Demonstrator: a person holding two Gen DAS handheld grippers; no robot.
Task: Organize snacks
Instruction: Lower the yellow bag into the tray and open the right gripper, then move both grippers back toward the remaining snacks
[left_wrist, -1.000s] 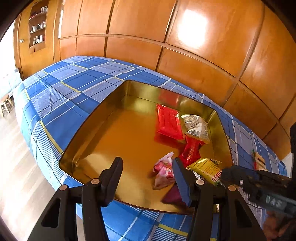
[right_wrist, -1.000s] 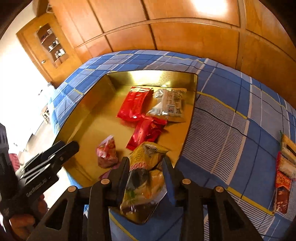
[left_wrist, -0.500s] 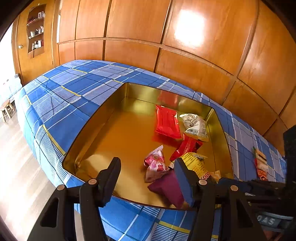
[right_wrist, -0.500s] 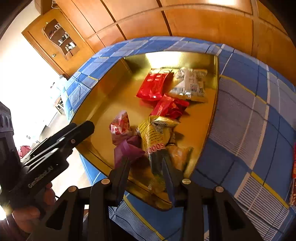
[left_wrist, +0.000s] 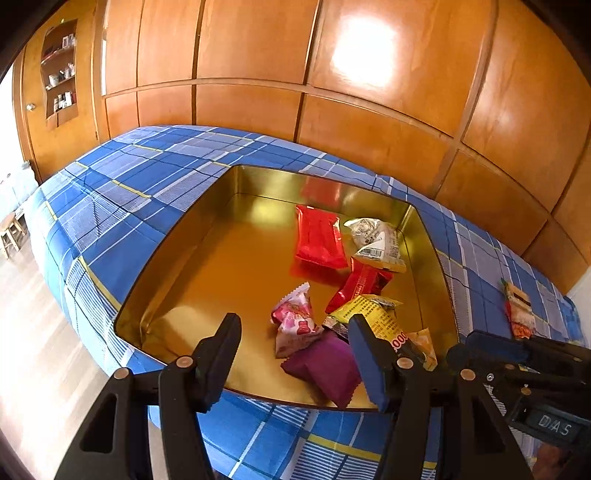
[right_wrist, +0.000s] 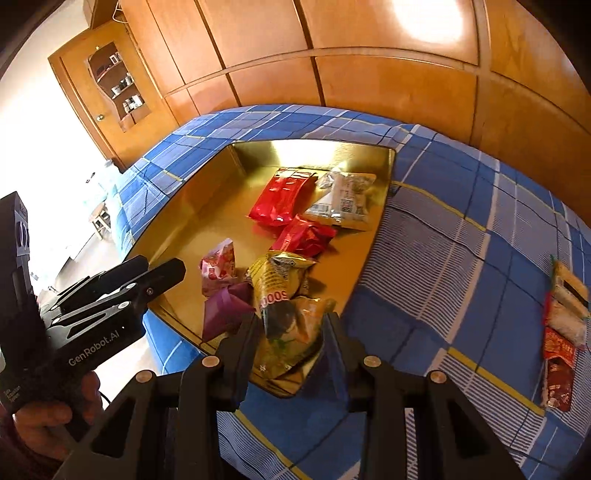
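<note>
A gold tray on the blue plaid cloth holds a flat red packet, a clear white packet, a small red packet, a pink packet and a purple packet. My left gripper stands open over the tray's near edge, above the purple packet without touching it. My right gripper is shut on the lower end of a yellow snack bag. The bag's top lies among the snacks at the tray's near right corner.
A few more snack packets lie on the cloth to the right of the tray. A wood-panelled wall runs behind the table, with a cabinet at the far left. The table's near edge drops to the floor on the left.
The purple packet dropped away from my left gripper and now lies in the tray. My right gripper has brought the yellow bag in over the tray's near corner.
</note>
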